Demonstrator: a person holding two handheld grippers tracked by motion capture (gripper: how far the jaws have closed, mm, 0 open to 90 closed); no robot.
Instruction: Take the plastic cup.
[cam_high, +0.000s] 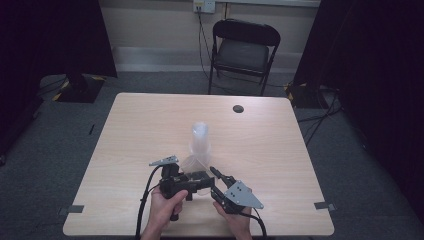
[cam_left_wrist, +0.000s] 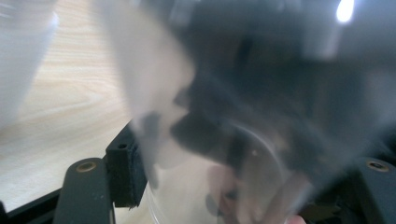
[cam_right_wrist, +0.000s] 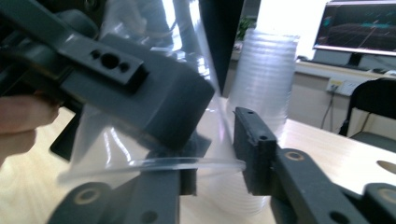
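On the pale wooden table (cam_high: 150, 130) a person holds two grippers close together near the front edge, both working on a single clear plastic cup (cam_high: 192, 164) that lies tipped on its side between them. The left gripper (cam_high: 199, 178) is clamped on the cup's wall: in the left gripper view the see-through plastic (cam_left_wrist: 196, 186) crosses right over the black pad at the lower left, and the jaws stand nearly together, so this gripper is closed on the cup. In the right gripper view the left gripper's dark body (cam_right_wrist: 130, 88) reaches in from the upper left, pinching the thin plastic.

The right gripper (cam_high: 216, 173) points in from the right side. In its own view its two black pads flank the cup's rim (cam_right_wrist: 187, 163), and the right-hand pad (cam_right_wrist: 254, 149) touches the rim's edge (the rim looks slightly flattened there), while the other pad sits behind the plastic; whether it truly presses I cannot tell for certain, though it appears to grip the rim.

Just beyond the grippers, toward the middle of the table, a stack of clear cups (cam_high: 200, 140) stands upright; it also shows behind the held cup in the right gripper view (cam_right_wrist: 266, 79). A dark folding chair (cam_high: 242, 52) stands beyond the far edge of the table
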